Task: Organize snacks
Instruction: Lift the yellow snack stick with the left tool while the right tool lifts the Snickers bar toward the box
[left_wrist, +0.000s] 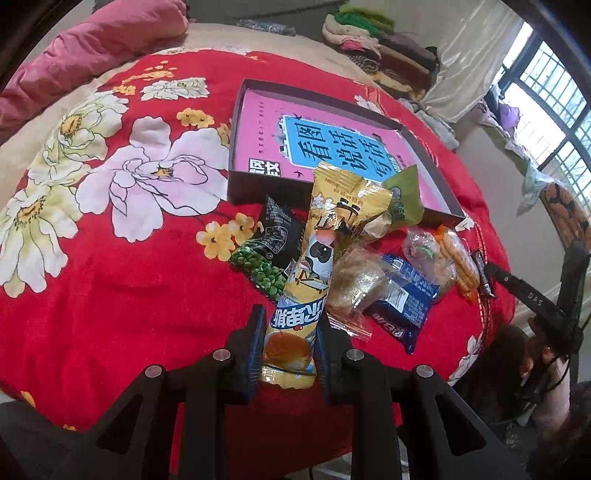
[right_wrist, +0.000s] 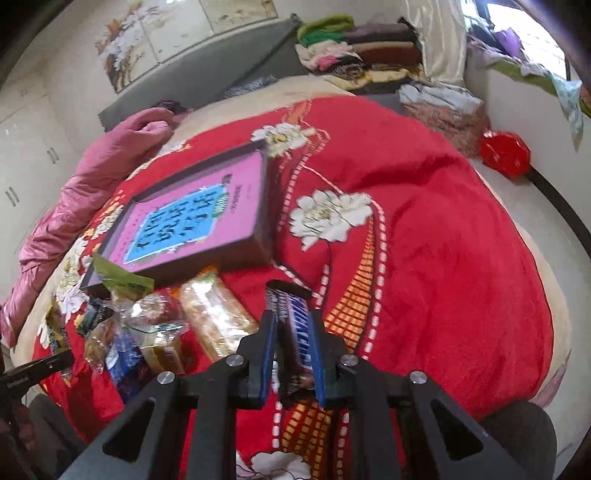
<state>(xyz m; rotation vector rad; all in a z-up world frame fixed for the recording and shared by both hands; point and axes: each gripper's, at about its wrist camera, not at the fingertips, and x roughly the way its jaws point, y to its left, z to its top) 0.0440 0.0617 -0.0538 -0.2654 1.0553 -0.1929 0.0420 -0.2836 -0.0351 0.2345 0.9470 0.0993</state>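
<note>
L gripper (left_wrist: 290, 345) grips yellow packet (left_wrist: 314, 258) w/ snack pile (left_wrist: 399, 284) beside box (left_wrist: 439, 166).

Each gripper is built of matte black angular arms with triangular cut-outs, fastened by round silver screws. The left gripper (left_wrist: 290, 345) is fitted with ribbed blue pads (left_wrist: 255, 354); smooth blue pads (right_wrist: 317, 354) are seen on the right gripper (right_wrist: 293, 350).
</note>
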